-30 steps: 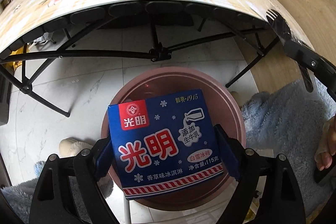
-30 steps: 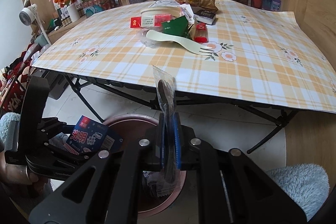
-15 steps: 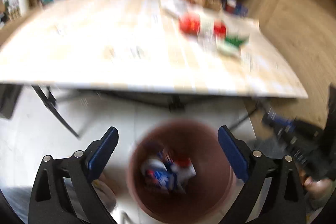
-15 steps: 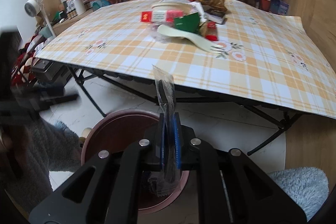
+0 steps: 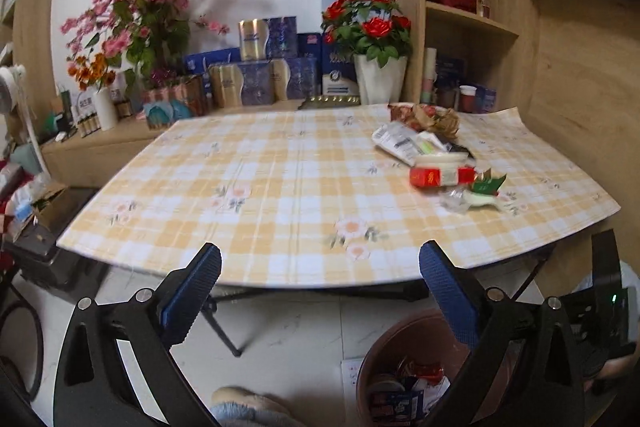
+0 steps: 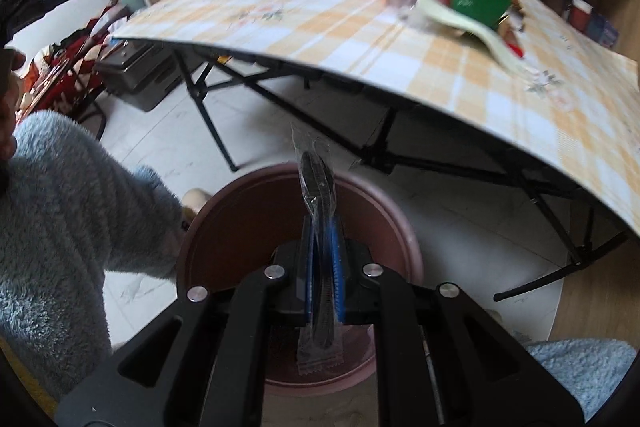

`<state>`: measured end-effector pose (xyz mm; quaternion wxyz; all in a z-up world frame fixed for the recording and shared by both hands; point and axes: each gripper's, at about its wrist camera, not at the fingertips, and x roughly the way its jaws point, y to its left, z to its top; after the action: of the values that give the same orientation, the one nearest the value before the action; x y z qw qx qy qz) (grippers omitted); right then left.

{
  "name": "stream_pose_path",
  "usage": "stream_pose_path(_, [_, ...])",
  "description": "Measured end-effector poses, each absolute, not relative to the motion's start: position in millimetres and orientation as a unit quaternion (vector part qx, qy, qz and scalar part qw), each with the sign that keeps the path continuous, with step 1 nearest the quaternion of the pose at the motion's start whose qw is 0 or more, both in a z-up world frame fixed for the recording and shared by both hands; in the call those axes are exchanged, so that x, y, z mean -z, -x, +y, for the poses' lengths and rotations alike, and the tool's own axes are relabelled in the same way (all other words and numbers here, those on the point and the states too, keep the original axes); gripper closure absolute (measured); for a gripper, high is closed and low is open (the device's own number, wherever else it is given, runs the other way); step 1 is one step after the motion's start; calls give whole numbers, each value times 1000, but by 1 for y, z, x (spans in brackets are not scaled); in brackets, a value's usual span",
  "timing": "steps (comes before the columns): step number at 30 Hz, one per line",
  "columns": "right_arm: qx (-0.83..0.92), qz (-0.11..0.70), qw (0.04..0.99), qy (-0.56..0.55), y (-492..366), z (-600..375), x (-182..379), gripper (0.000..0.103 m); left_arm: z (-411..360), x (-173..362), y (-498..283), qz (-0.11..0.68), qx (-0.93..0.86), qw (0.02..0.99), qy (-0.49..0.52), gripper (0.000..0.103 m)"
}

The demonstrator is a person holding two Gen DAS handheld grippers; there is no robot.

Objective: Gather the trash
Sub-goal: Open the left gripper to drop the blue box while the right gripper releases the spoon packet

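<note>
Blue ice-cream box gone from left gripper [image 5: 320, 263], jaws opening, nothing between; box now in brown bin [image 5: 374, 367]. Right gripper [image 6: 322, 263] pinching wrapped black fork [image 6: 316, 183] over bin.

No legible text anywhere. Print on the white wrapper [image 5: 396, 143] and red box [image 5: 440, 177], far right of the table [image 5: 260, 195], plus blue boxes [image 5: 280, 67] behind, is too blurred to read.

Left wrist faces table [image 5: 280, 187] level, right wrist tilts over bin [image 6: 240, 227], both share table
</note>
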<state>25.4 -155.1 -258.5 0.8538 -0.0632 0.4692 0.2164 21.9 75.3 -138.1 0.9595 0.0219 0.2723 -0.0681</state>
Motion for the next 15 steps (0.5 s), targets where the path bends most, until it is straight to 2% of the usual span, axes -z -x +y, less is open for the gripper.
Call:
stream_pose_path(11, [-215, 487, 844, 64, -27, -151, 267, 91, 77, 165, -40, 326, 84, 941, 33, 6])
stream_pose_path(13, [-217, 487, 843, 64, -27, -150, 267, 76, 79, 168, -42, 330, 83, 939, 45, 6])
stream_pose_path(15, [-215, 481, 848, 62, -27, -151, 264, 26, 84, 170, -43, 332, 77, 938, 59, 6])
